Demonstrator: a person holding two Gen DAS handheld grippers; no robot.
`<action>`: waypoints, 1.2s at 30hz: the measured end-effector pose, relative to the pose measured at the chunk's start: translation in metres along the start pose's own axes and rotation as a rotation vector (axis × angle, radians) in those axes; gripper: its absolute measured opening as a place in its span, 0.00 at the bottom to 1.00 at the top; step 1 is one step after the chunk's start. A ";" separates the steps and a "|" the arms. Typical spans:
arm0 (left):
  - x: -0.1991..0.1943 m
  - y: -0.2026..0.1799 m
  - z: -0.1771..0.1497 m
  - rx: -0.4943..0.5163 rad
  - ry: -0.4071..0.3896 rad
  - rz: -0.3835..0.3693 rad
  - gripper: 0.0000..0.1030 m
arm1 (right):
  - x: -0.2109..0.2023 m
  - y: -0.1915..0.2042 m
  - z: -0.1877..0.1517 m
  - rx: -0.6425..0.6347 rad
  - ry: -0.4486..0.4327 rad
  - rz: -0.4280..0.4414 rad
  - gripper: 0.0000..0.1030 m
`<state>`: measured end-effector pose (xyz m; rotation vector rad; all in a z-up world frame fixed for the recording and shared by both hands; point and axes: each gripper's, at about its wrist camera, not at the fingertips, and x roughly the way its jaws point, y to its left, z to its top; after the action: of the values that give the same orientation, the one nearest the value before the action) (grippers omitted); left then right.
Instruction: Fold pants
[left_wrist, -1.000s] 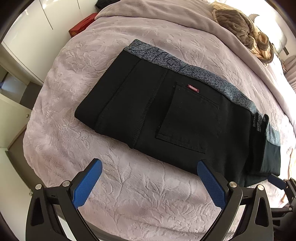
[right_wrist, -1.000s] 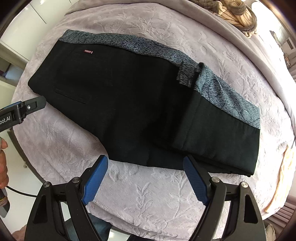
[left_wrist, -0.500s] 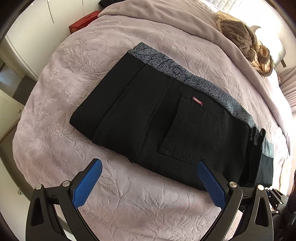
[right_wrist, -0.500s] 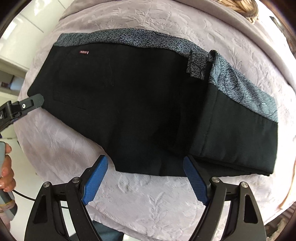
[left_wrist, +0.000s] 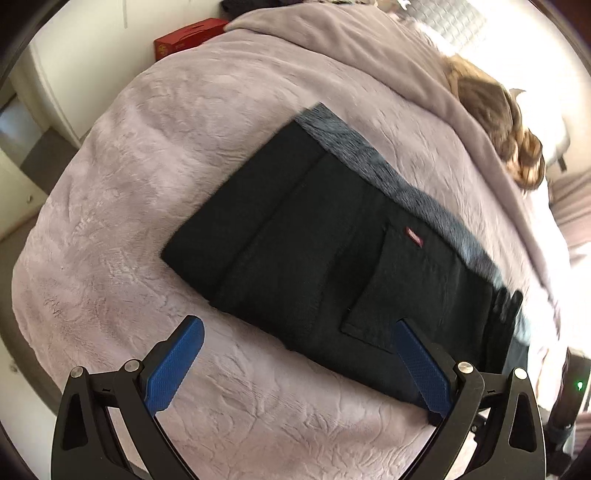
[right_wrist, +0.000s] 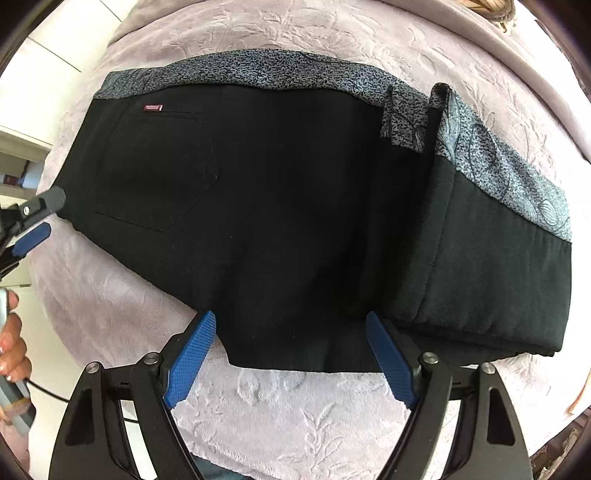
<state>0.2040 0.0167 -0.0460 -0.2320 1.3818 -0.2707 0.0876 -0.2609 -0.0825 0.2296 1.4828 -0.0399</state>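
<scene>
Left wrist view: left gripper (left_wrist: 299, 326) has its jaws wide apart, nothing clamped. The blue pads (left_wrist: 173, 363) frame the near edge of the pants (left_wrist: 332, 251); the right-hand pad overlaps the black cloth at the pocket corner, but contact cannot be confirmed. The pants lie folded on the mauve bedspread (left_wrist: 147, 184), patterned grey waistband (left_wrist: 388, 166) on their far side, red label (left_wrist: 413, 236) just inside it. A brown furry throw (left_wrist: 498, 125) sits beyond the pants, a red box (left_wrist: 188, 35) past the bed's far corner. Compared with a second ago, the pants sit further right and lower in frame, and the picture is motion-blurred — the camera has swung left along the pants' edge.

Right wrist view: right gripper (right_wrist: 288, 332) is also spread wide and holds nothing. Its pads (right_wrist: 190, 363) straddle the pants' near hem (right_wrist: 295, 363), tips over the black cloth. The folded-over leg section (right_wrist: 498, 277) lies on the right end of the pants. The left gripper's fingertip (right_wrist: 44, 203) shows at the pants' left end, with the person's hand (right_wrist: 13, 343) below it. Since the earlier frame the pants fill far more of the view — the gripper has come down toward them, jaw gap unchanged.
</scene>
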 end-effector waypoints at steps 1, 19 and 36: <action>0.000 0.004 0.000 -0.010 -0.003 -0.006 1.00 | -0.002 0.002 -0.001 -0.005 -0.007 0.008 0.84; 0.042 0.033 0.006 -0.239 0.010 -0.329 1.00 | 0.047 0.025 0.002 -0.061 -0.034 0.124 0.85; 0.027 -0.014 0.014 -0.069 -0.096 0.004 0.35 | -0.010 0.011 0.020 -0.037 -0.124 0.177 0.85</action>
<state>0.2217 -0.0053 -0.0641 -0.2955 1.2972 -0.2060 0.1077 -0.2553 -0.0696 0.3220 1.3345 0.1135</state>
